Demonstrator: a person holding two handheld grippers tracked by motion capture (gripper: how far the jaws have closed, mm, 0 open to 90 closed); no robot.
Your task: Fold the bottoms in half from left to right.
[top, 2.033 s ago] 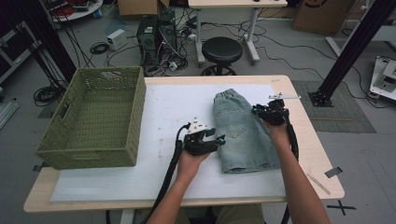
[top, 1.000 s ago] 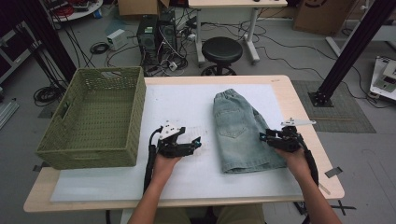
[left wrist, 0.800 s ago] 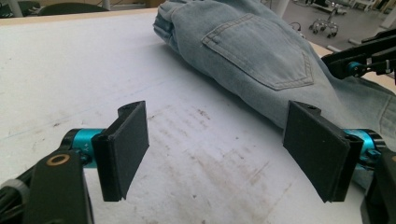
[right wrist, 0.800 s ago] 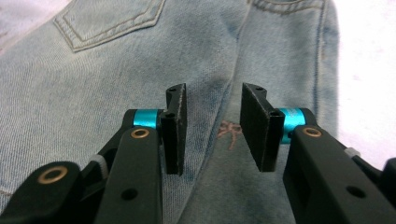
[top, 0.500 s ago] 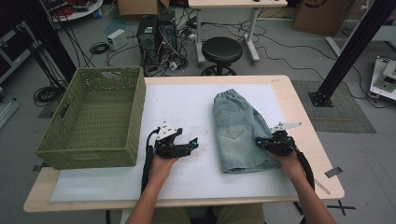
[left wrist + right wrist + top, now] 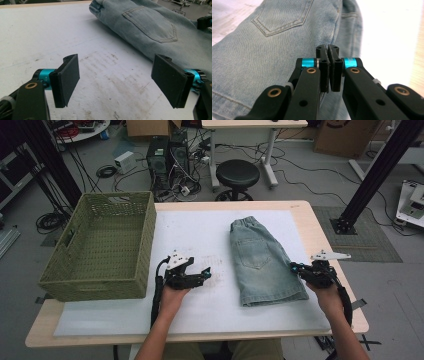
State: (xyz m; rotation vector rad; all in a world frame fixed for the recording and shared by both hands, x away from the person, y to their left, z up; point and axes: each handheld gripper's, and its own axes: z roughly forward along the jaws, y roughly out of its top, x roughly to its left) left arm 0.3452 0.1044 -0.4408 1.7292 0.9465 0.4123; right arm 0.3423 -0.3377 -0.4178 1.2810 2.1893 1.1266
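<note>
While parked low over the bare white mat (image 6: 200, 230), at 9 o'clock of the denim shorts (image 6: 260, 260): left gripper (image 6: 199, 270), spread wide, nothing between the jaws. Right gripper (image 6: 296, 268) at the shorts' 3 o'clock edge, clamped tight; cannot tell whether cloth is nipped. Shorts flat on the mat's right half, waistband toward 12, right side close to the mat's border and the table (image 6: 320, 235) edge. Open room: broad bare strip between shorts and green basket (image 6: 100, 197) at 9, more toward 6. Count: one pair of shorts, one basket, two grippers.
</note>
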